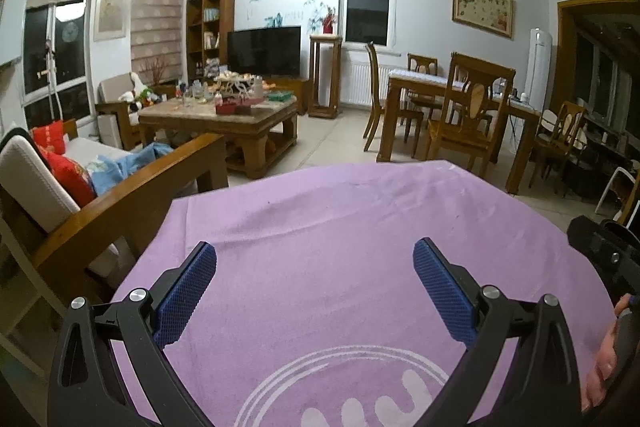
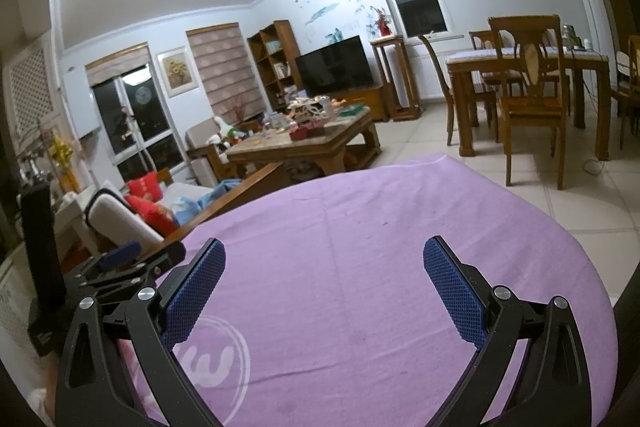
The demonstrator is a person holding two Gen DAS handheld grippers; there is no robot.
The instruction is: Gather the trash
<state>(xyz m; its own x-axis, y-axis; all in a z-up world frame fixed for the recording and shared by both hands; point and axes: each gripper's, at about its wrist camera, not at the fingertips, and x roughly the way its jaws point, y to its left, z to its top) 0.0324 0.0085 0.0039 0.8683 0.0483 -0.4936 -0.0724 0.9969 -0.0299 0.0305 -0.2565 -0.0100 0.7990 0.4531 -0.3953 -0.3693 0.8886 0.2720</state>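
My left gripper is open and empty, its blue pads spread wide above a purple cloth that covers the table. My right gripper is also open and empty over the same cloth. The right gripper's body shows at the right edge of the left wrist view, and the left gripper shows at the lower left of the right wrist view. No trash shows on the cloth in either view.
A wooden sofa with red cushions stands left of the table. A cluttered coffee table is beyond it, and a dining table with chairs is to the right. A white logo marks the cloth's near edge.
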